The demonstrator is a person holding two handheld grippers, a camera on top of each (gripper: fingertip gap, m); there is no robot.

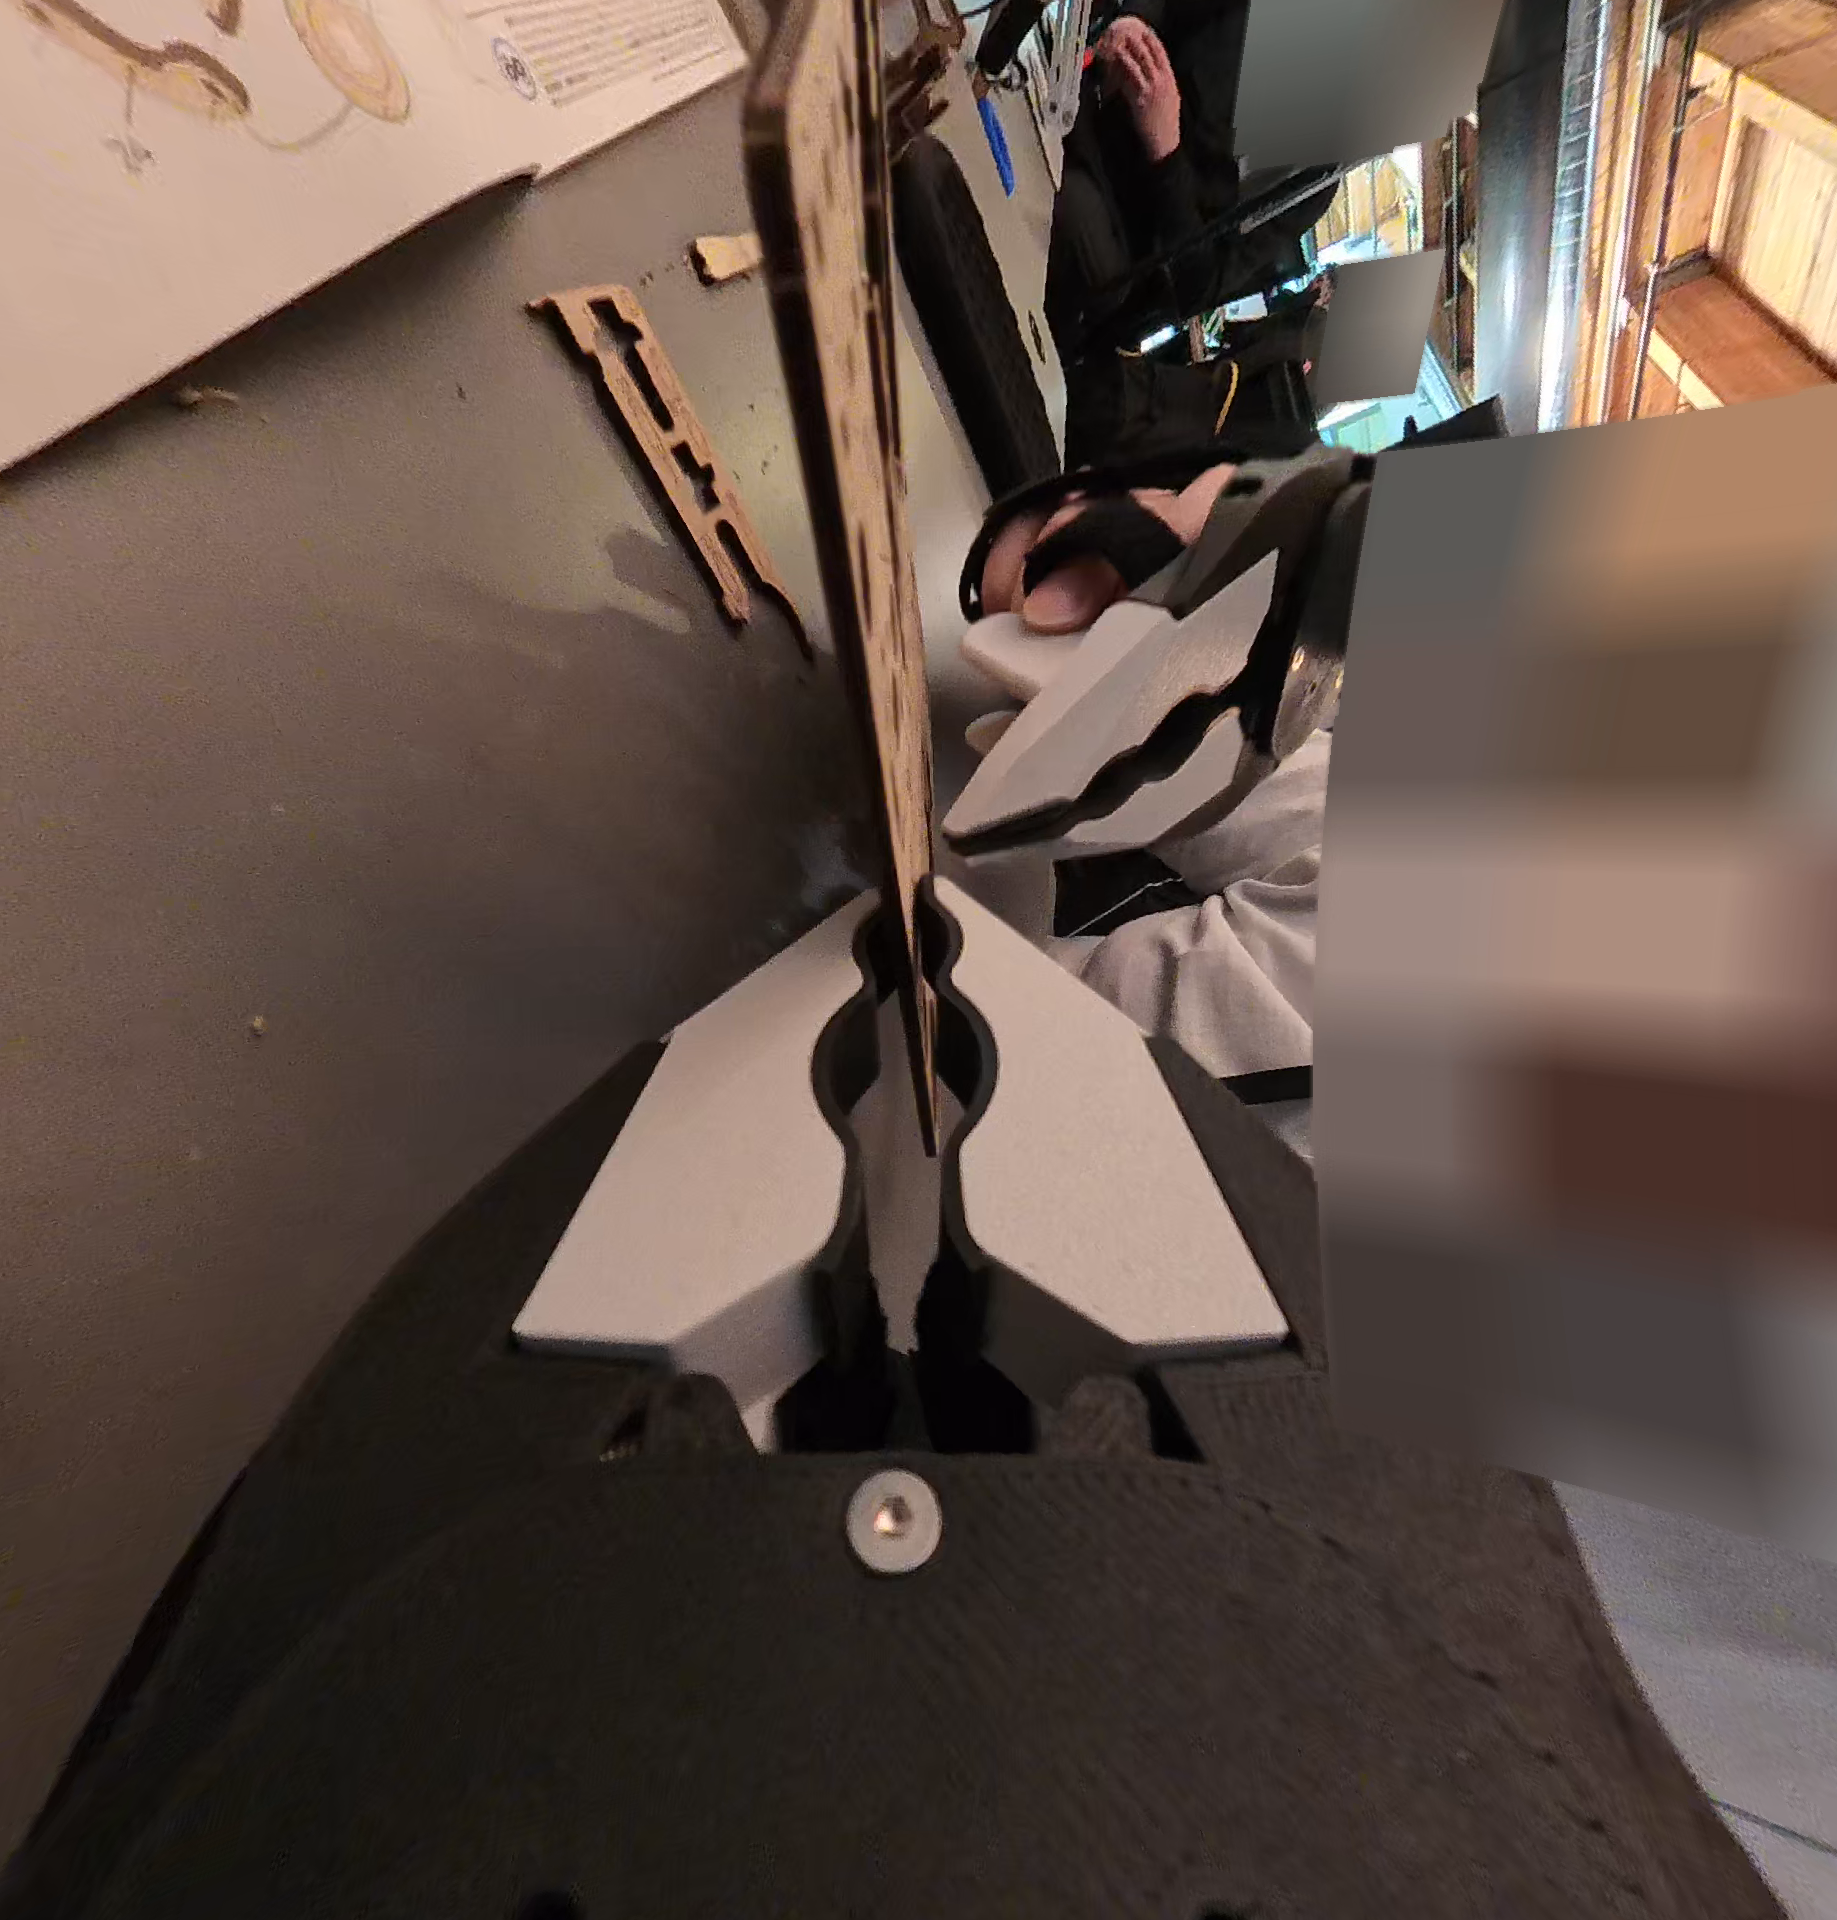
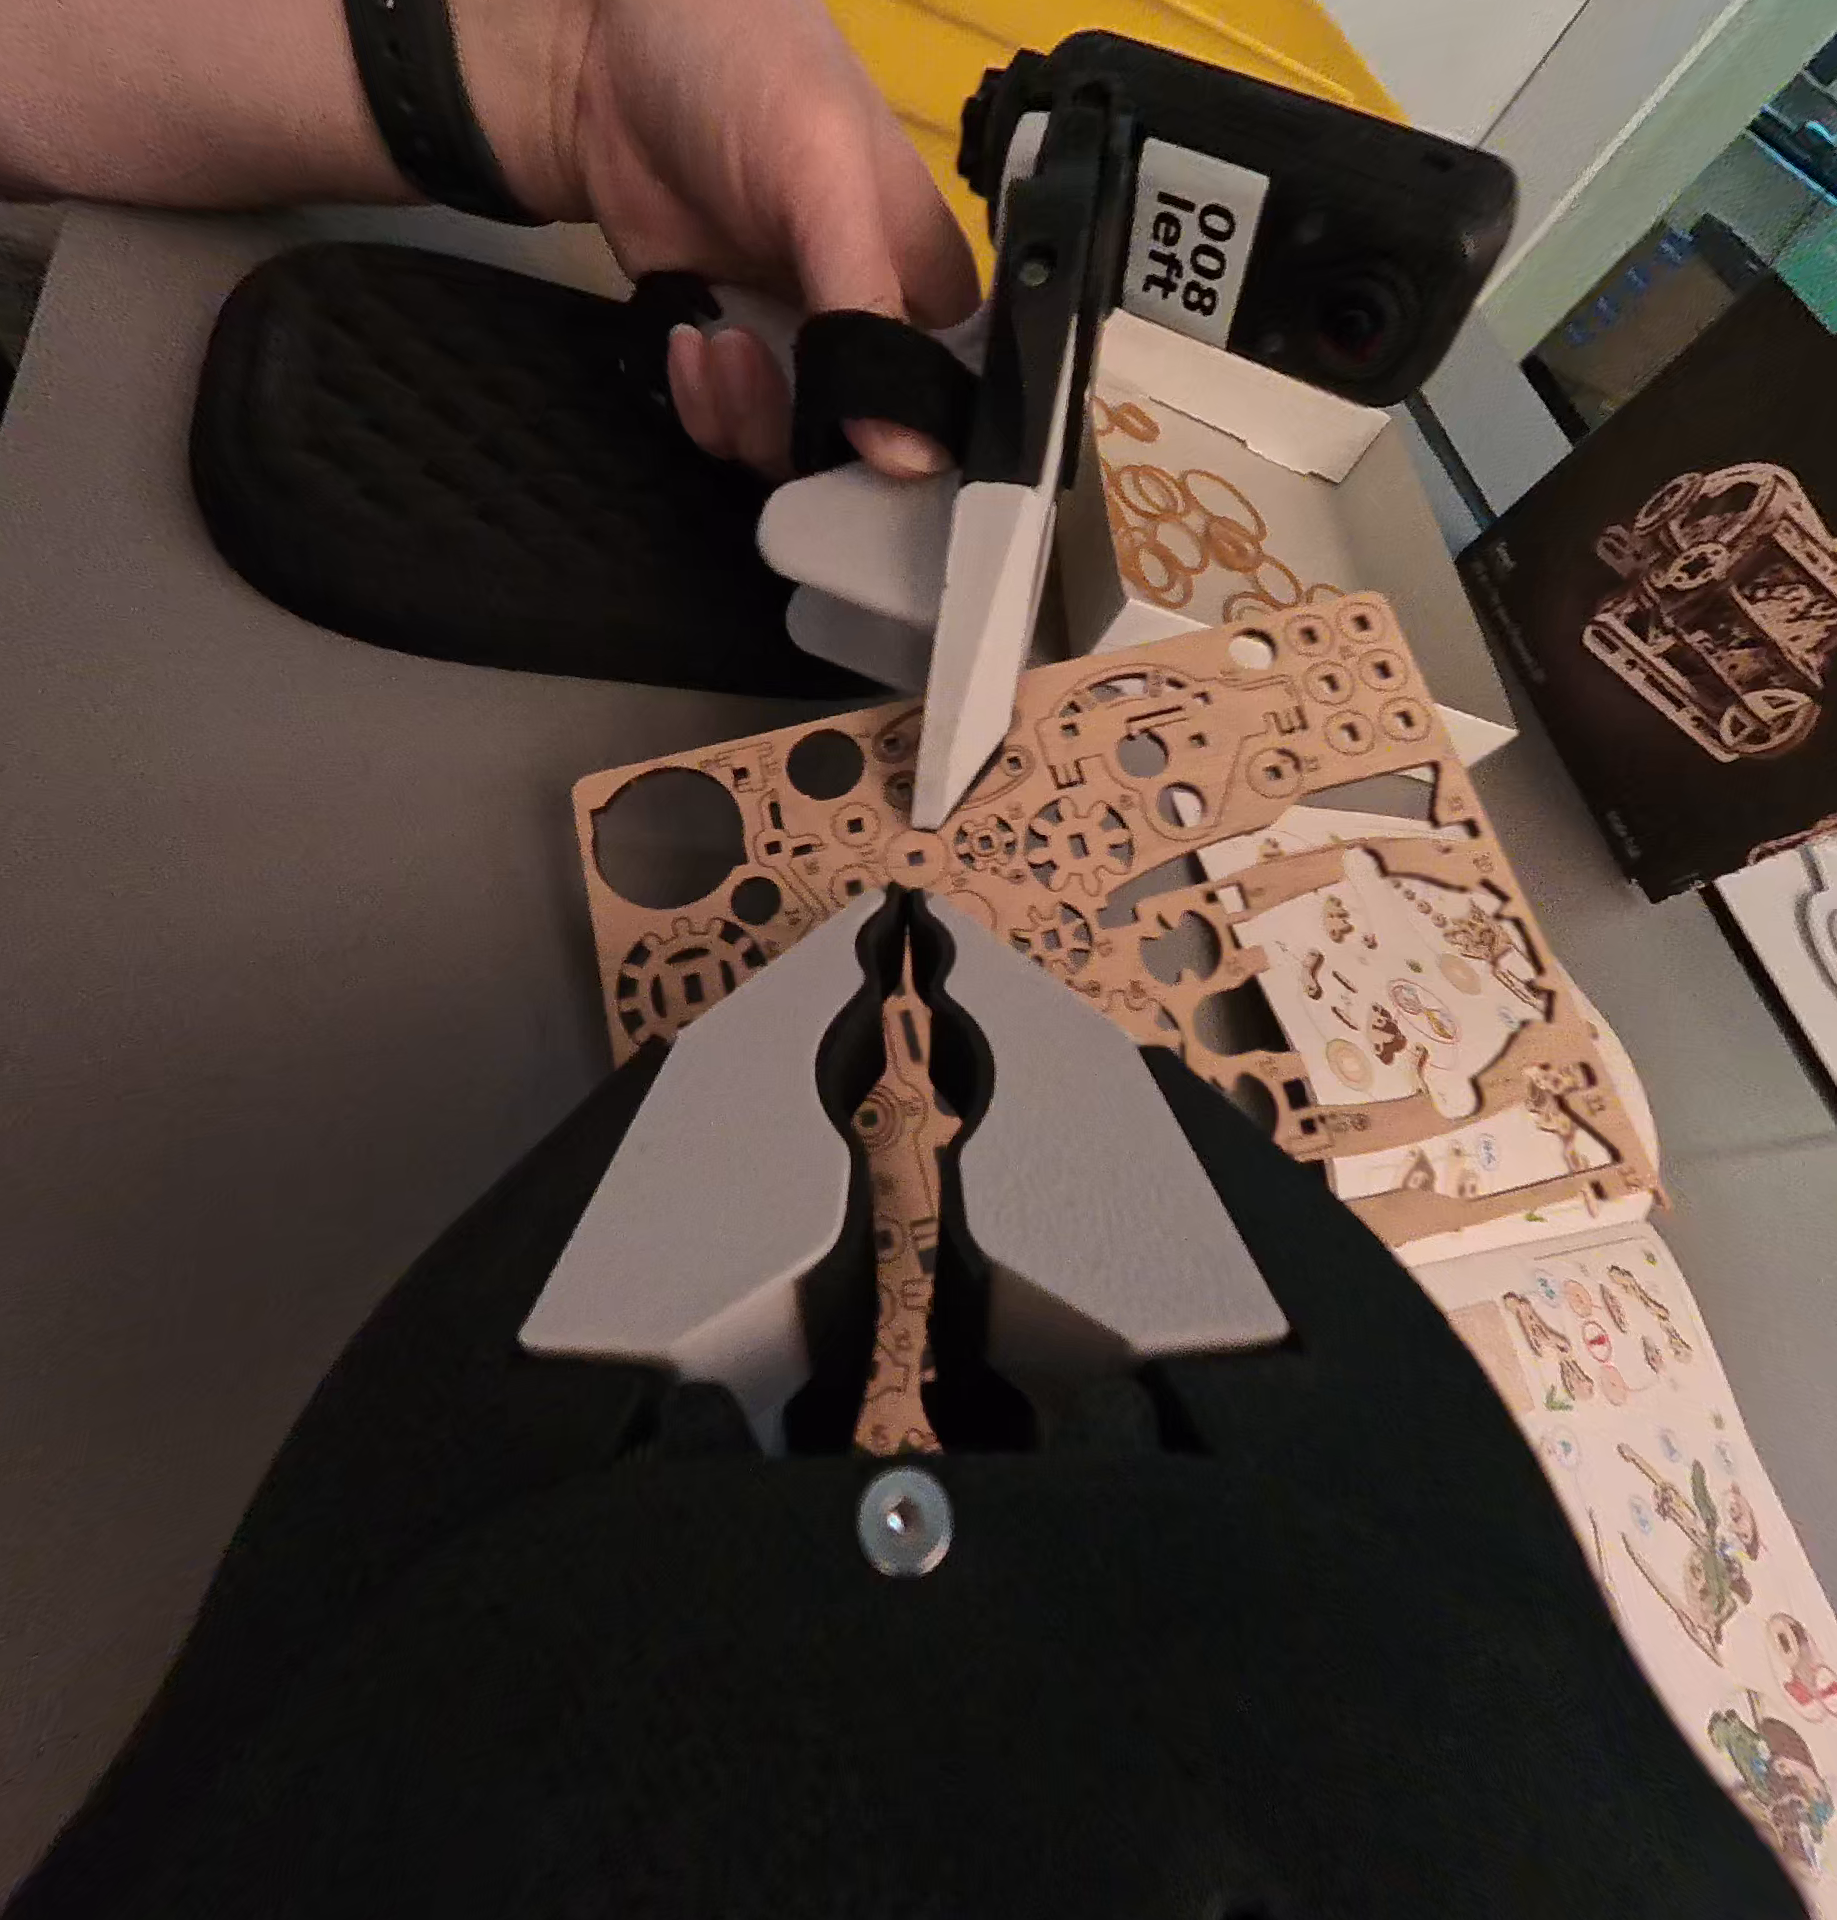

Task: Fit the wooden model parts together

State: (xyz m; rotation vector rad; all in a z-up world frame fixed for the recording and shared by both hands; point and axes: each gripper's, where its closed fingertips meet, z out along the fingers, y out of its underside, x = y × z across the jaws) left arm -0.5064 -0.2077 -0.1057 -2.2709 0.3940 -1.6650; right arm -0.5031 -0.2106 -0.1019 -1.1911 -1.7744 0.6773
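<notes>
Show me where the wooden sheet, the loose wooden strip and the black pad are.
wooden sheet [image 2: 1309,790]: right wrist view, its upper right part, among the cut-outs.
wooden strip [image 1: 665,436]: left wrist view, the middle of its length.
black pad [image 2: 446,468]: right wrist view, the centre of its quilted top.

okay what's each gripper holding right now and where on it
The left gripper pinches the wooden parts sheet by its near edge. The right gripper looks shut, tips by the sheet's middle; whether it grips anything cannot be told.
</notes>
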